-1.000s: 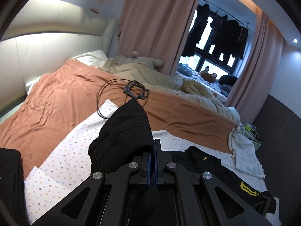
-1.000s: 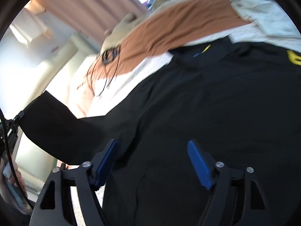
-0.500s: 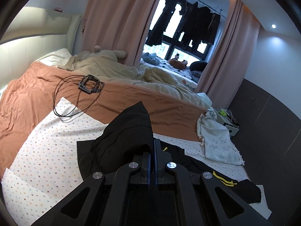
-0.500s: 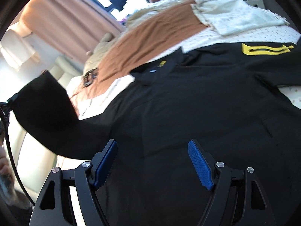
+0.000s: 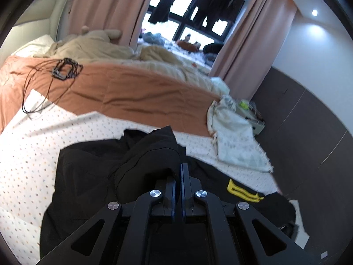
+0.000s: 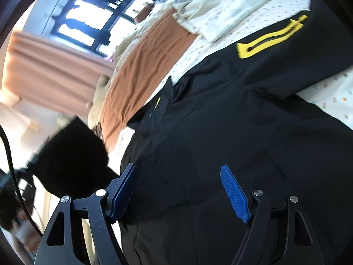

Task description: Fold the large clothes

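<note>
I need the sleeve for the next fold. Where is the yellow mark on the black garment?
In the left wrist view the yellow mark lies low right on the black garment, just below the crumpled white cloth.

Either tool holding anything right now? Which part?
Left tool is shut on the black jacket, pinching a sleeve end. Right tool is open, holding nothing.

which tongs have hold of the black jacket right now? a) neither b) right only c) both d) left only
d: the left tongs are shut on a bunched sleeve of the black jacket, while the right tongs stand wide open over the jacket body, with their blue pads apart and pressing on nothing.
</note>
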